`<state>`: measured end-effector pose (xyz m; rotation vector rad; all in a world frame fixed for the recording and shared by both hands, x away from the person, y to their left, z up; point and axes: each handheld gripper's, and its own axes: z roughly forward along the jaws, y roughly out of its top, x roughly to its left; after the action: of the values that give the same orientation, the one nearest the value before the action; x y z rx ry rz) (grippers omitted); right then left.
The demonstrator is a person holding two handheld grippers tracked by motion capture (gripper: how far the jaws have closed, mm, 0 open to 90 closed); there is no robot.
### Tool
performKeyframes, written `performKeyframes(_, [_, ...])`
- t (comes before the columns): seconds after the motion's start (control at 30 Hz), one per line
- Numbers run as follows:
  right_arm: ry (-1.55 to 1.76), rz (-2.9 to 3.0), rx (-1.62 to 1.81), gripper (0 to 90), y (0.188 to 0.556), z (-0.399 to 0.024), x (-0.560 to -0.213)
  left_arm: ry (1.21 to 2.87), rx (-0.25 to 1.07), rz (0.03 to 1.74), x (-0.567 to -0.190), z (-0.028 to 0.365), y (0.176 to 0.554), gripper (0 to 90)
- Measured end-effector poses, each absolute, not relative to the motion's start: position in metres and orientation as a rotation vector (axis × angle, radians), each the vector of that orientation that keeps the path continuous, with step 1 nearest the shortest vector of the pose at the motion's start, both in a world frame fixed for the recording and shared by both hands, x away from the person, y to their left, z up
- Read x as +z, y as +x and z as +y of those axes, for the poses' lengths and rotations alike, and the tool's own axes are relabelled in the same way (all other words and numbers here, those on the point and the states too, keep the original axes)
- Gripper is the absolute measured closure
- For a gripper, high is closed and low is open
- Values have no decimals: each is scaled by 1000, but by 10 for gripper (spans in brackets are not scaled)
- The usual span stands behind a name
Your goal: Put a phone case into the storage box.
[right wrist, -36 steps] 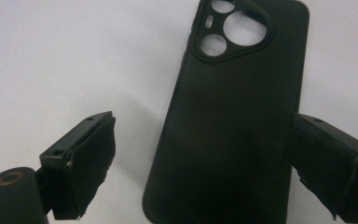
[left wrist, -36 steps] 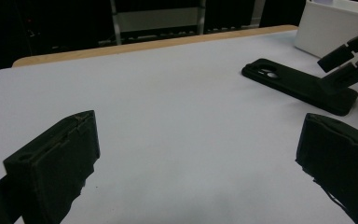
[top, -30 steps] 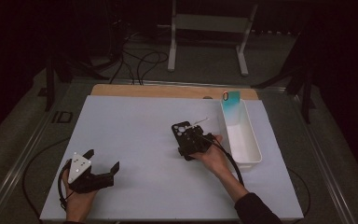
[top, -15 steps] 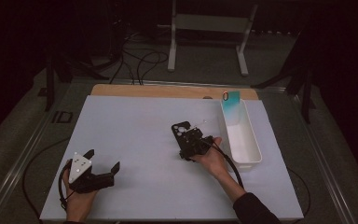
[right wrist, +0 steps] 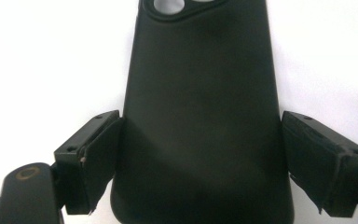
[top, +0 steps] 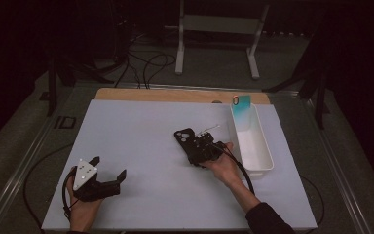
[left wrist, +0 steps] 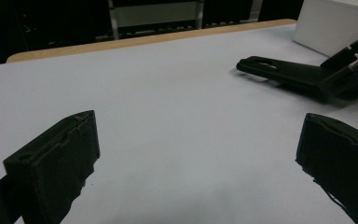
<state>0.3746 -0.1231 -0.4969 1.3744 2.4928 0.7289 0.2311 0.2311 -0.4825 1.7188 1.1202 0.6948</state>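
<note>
Right gripper view: matte black phone case (right wrist: 200, 107) with camera cutouts lies flat on the white table sheet (right wrist: 51, 56), between the right gripper (right wrist: 200, 163) jaws, which flank its sides; firm clamping cannot be told. Left gripper (left wrist: 198, 158) rests apart, jaws wide.

Dim room, seemingly grey floor (top: 24, 112)
</note>
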Motion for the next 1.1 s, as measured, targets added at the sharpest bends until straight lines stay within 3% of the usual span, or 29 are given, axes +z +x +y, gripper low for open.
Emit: performKeyframes(1.1, [1207, 2370, 1153, 150, 344, -128, -440, 1700, 533, 1084, -442, 200, 264, 0])
